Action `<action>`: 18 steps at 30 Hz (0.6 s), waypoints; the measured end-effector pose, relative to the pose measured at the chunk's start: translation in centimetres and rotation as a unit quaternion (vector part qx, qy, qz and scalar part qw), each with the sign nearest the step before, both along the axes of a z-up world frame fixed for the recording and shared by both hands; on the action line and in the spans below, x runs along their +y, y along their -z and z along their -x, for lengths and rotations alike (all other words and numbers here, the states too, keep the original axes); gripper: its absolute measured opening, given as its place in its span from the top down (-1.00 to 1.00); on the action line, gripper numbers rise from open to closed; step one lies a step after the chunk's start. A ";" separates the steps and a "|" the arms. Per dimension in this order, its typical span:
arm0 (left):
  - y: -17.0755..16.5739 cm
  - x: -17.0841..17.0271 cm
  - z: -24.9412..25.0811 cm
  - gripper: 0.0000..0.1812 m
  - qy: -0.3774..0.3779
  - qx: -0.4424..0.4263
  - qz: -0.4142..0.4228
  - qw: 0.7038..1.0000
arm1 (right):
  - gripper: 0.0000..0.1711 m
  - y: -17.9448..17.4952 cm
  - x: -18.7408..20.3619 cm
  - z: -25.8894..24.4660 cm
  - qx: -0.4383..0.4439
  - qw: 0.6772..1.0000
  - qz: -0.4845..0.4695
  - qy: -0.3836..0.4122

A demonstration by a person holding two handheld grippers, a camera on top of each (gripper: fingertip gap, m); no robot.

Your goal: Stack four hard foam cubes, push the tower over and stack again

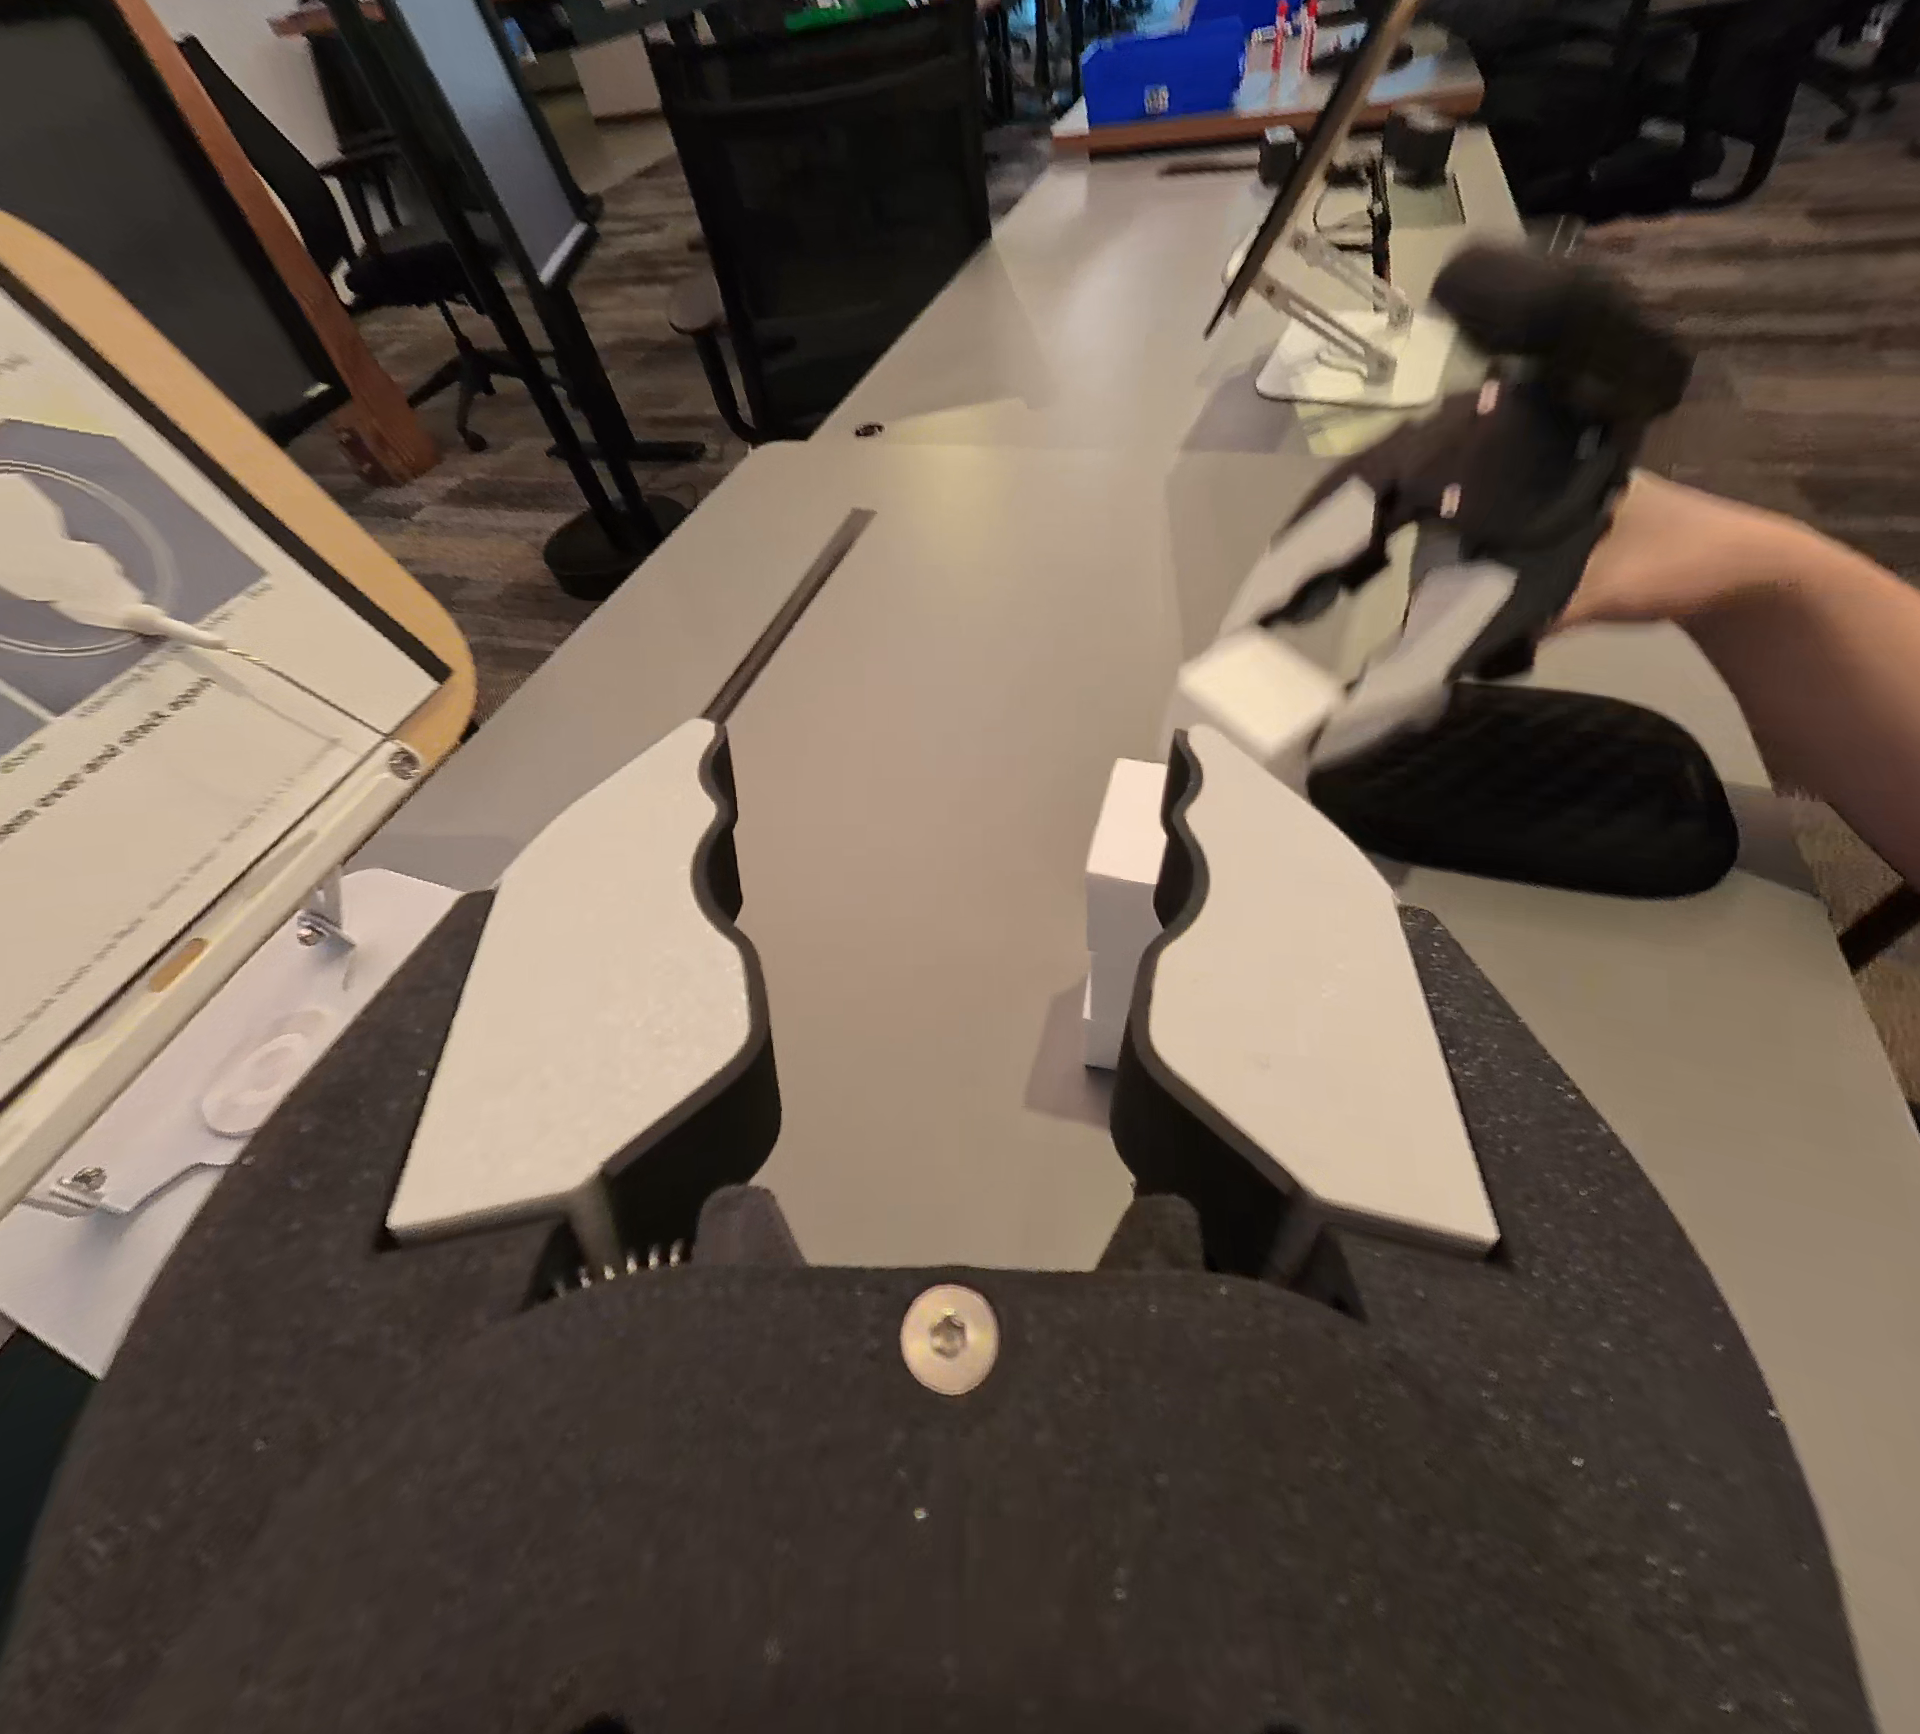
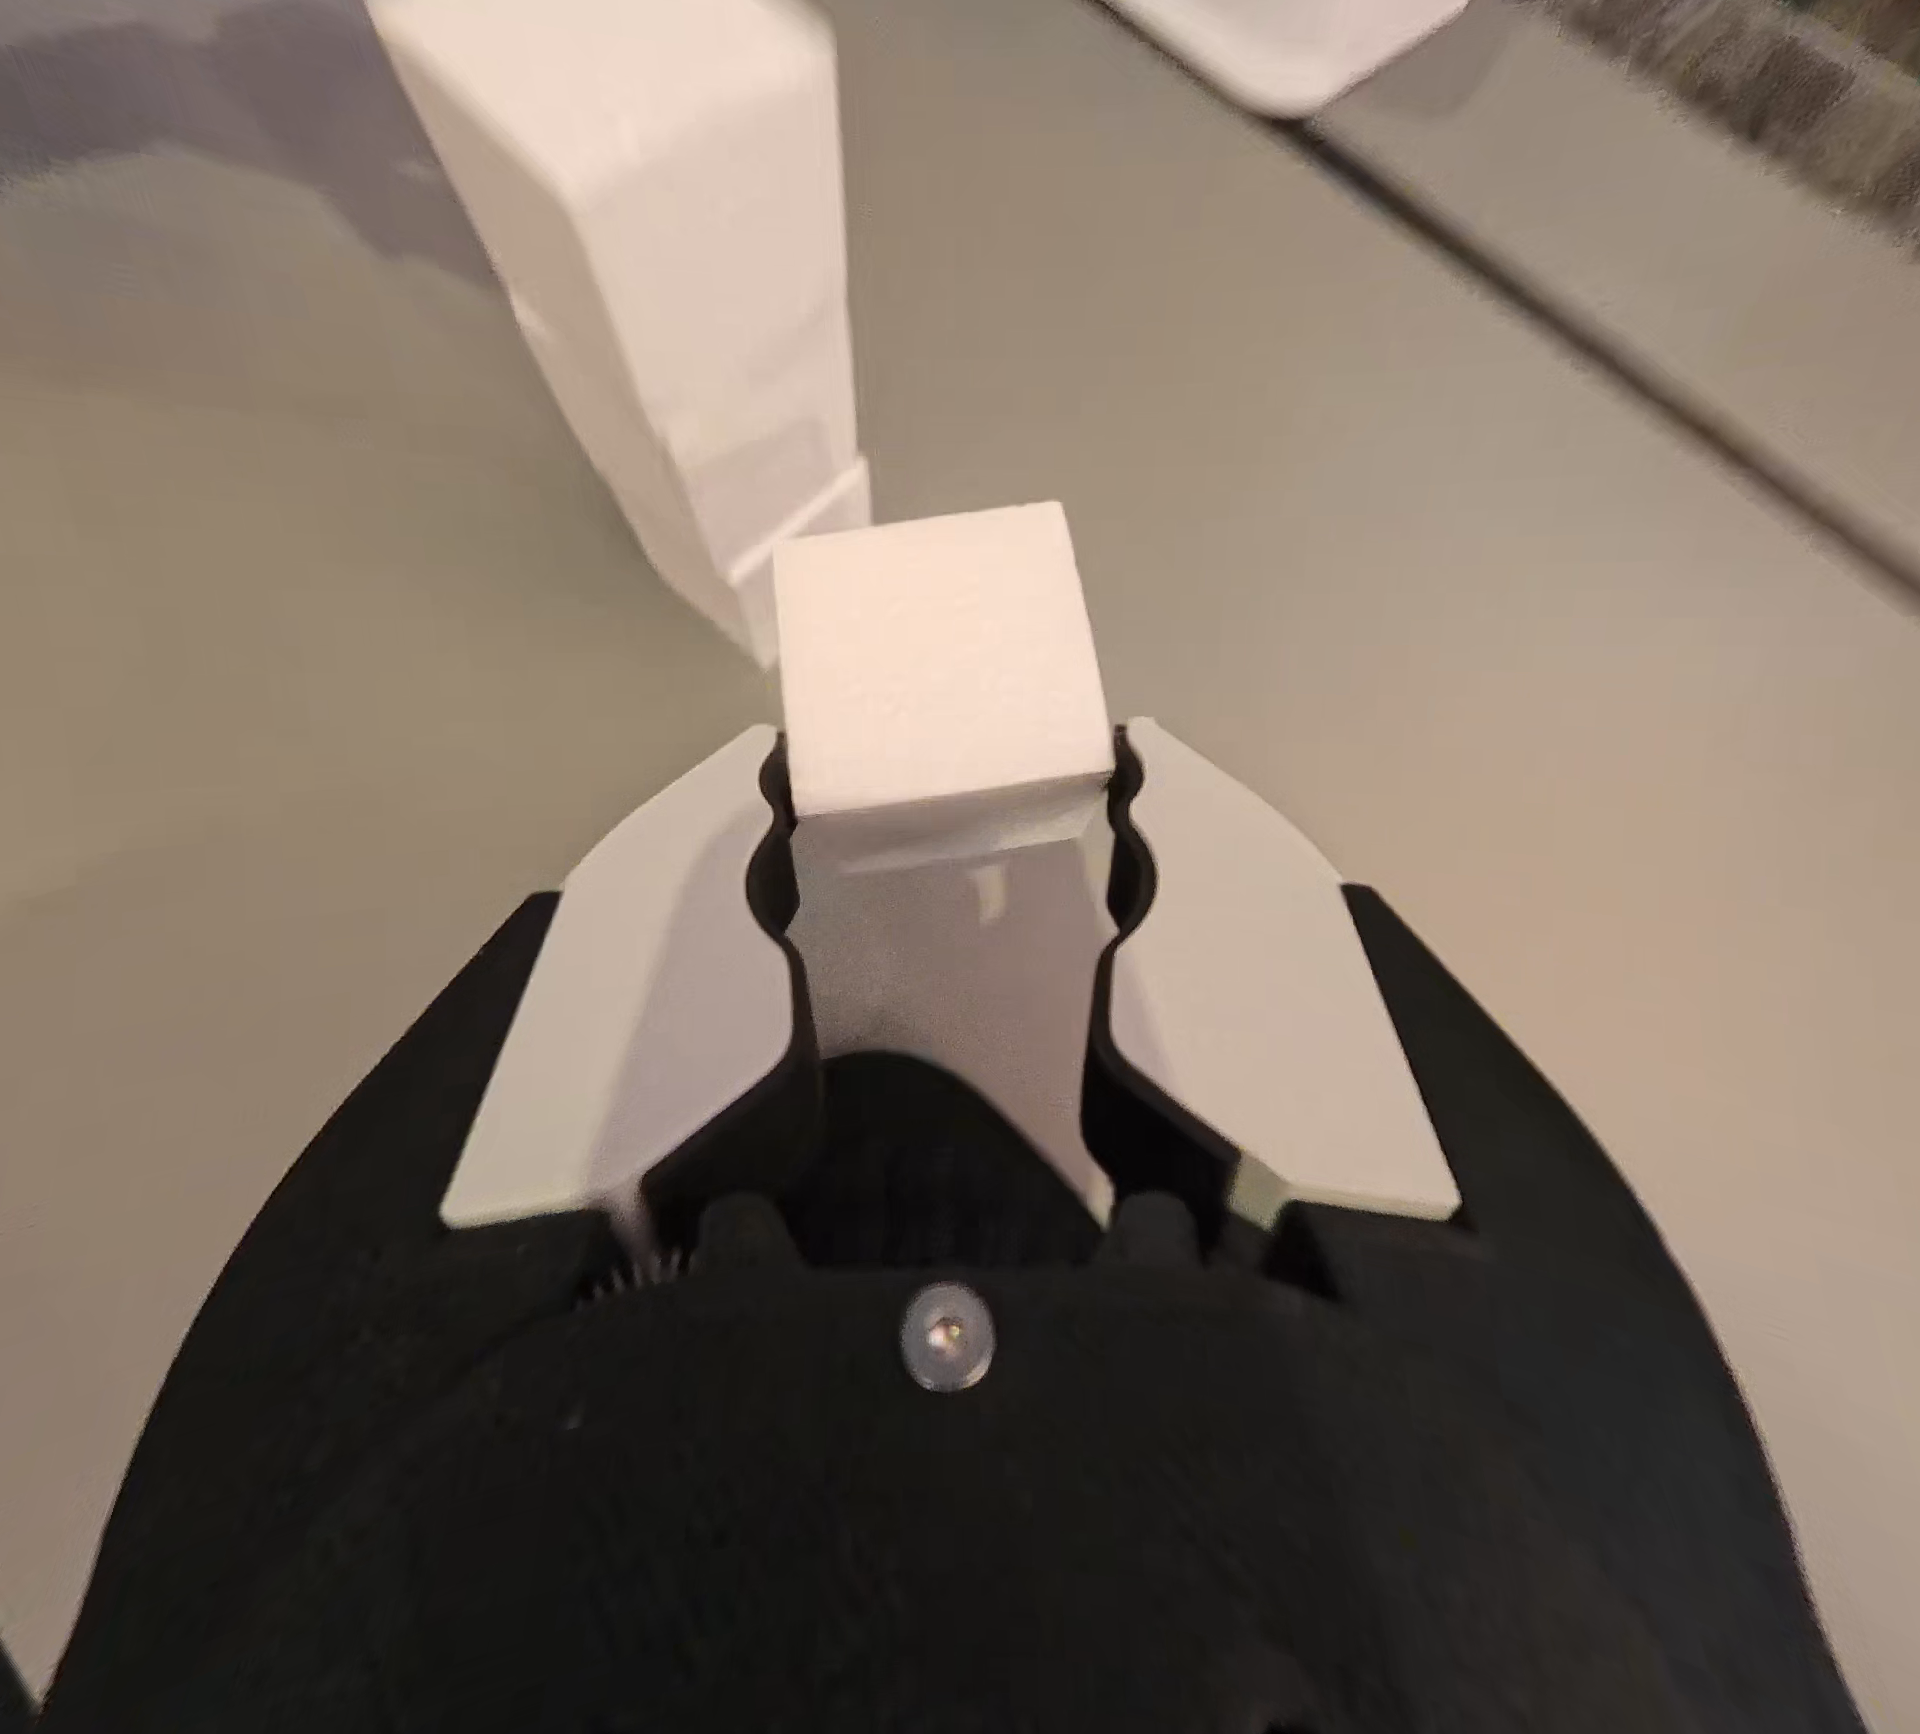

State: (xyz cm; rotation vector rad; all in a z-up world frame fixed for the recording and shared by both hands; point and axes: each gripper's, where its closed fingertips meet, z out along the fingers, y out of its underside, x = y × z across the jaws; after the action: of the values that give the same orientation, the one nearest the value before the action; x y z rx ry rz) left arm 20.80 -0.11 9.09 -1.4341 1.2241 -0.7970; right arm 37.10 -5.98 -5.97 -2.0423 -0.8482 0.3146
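Foam cubes: stack [image 2: 665, 261] of what looks like three, white, stands on grey surface [image 2: 260, 645] at 11 o'clock from right gripper [image 2: 945, 754], near but apart. Levels blurred, count uncertain. In left wrist view stack [image 1: 1122, 853] sits partly hidden behind that gripper's right finger.

Fourth cube [image 2: 935, 656] clamped between right fingers, off surface.

Left gripper [image 1: 951, 780]: fingers spread wide, holding nothing.

Step judged: last placement of stacking round. Next move calls for lift above stack top, squaring edges, gentle set-down, release without nudging.
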 end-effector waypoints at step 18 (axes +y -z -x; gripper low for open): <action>1.8 3.0 1.2 0.14 -0.041 0.025 0.020 0.999 | 0.32 -9.6 3.0 10.1 0.039 0.927 0.013 -0.372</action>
State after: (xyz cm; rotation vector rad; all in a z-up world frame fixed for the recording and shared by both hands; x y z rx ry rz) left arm 19.61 2.91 7.32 -1.5361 1.1849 -0.7365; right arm 27.02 -2.94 3.61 -1.6381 -1.5536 0.8170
